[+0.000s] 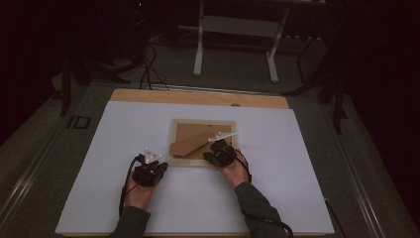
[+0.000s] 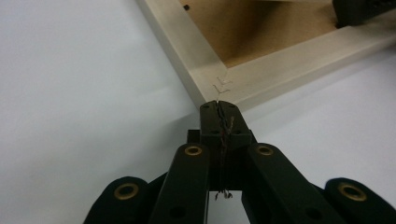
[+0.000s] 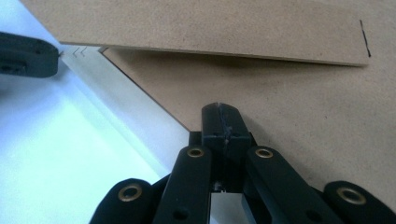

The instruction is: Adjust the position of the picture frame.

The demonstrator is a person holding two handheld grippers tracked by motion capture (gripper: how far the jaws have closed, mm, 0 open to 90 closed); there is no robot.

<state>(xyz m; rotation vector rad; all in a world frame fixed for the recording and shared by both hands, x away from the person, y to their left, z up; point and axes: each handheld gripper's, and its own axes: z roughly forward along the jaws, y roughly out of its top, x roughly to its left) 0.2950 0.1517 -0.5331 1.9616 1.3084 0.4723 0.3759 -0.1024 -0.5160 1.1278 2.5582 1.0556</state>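
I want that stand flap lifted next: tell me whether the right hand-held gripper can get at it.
Probably yes. The right hand-held gripper, shut, sits over the backing board inside the frame, and the stand flap lies just ahead with nothing between; the jaws would need opening first.

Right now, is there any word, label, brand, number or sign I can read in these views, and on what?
None: no readable text in these views.
The frame has small V-shaped staple marks at its corner, not letters.
The backing board is plain brown; its stand flap has a short dark line near one end, no writing.
The white table sheet is blank.
The left gripper and right gripper show no marking.
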